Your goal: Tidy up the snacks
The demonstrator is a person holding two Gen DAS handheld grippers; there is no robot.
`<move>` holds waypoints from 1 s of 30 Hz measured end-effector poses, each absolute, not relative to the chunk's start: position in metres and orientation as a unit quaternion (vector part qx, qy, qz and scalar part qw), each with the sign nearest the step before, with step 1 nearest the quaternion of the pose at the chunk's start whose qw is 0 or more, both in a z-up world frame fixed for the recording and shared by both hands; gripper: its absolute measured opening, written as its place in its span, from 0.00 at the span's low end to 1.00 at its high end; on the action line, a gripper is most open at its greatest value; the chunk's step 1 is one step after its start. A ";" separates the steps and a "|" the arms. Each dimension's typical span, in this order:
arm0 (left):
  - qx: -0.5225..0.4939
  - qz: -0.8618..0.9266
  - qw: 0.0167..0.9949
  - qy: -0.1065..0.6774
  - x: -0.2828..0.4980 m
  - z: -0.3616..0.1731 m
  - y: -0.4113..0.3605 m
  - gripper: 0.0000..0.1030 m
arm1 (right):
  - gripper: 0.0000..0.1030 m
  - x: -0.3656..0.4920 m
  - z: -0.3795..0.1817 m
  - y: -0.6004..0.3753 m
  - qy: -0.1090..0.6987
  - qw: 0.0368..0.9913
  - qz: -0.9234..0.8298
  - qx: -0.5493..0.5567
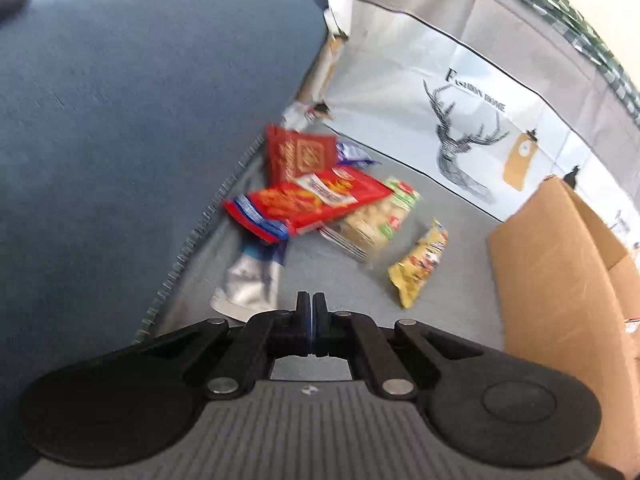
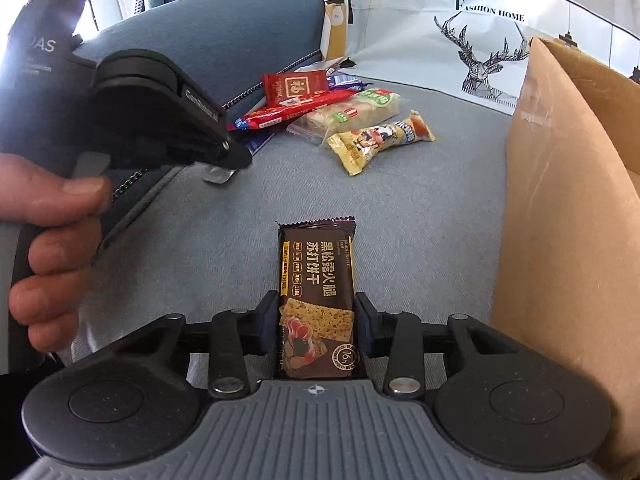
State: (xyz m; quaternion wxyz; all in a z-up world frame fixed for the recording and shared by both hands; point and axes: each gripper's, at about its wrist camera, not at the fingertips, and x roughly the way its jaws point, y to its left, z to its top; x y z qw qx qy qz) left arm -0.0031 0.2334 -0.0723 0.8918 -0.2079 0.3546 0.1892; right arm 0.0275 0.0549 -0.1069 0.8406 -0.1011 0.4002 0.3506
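My right gripper (image 2: pixel 316 312) is shut on a dark brown cracker packet (image 2: pixel 316 280) and holds it above the grey sofa seat (image 2: pixel 420 208). My left gripper (image 1: pixel 311 304) is shut and empty, just short of a silver-blue packet (image 1: pixel 252 276). It also shows from the side in the right wrist view (image 2: pixel 236 158). Further on lies a pile of snacks: a long red packet (image 1: pixel 308 200), a small red packet (image 1: pixel 300 156), a clear pack of pale biscuits (image 1: pixel 376 220) and a yellow packet (image 1: pixel 420 268). The same pile shows in the right wrist view (image 2: pixel 320 108).
A brown cardboard box (image 1: pixel 560 264) stands at the right, also in the right wrist view (image 2: pixel 568 200). A blue cushion (image 1: pixel 140 120) rises at the left. A white bag with a deer print (image 1: pixel 460 140) stands behind the snacks.
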 end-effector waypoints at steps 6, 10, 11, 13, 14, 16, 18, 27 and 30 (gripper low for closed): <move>-0.157 0.230 0.891 0.358 0.006 -0.073 0.223 0.28 | 0.43 0.023 -0.105 0.053 0.396 0.842 0.351 -0.102; -0.122 0.245 0.892 0.360 0.022 -0.079 0.223 0.45 | 0.52 0.026 -0.109 0.054 0.405 0.839 0.348 -0.106; -0.121 0.250 0.890 0.362 0.026 -0.082 0.225 0.45 | 0.52 0.027 -0.110 0.055 0.409 0.837 0.347 -0.109; -0.129 0.258 0.884 0.369 0.034 -0.088 0.230 0.45 | 0.52 0.026 -0.111 0.056 0.407 0.838 0.346 -0.114; -0.135 0.262 0.880 0.372 0.037 -0.091 0.233 0.45 | 0.52 0.027 -0.111 0.057 0.407 0.838 0.347 -0.114; -0.137 0.273 0.878 0.368 0.044 -0.094 0.235 0.45 | 0.52 0.029 -0.112 0.059 0.408 0.837 0.348 -0.113; -0.139 0.279 0.878 0.364 0.050 -0.097 0.237 0.46 | 0.52 0.031 -0.112 0.059 0.408 0.837 0.349 -0.111; -0.156 0.268 0.879 0.361 0.055 -0.098 0.241 0.21 | 0.52 0.035 -0.113 0.062 0.405 0.837 0.352 -0.107; -0.203 0.239 0.879 0.360 0.043 -0.093 0.243 0.18 | 0.40 0.035 -0.112 0.060 0.402 0.838 0.355 -0.102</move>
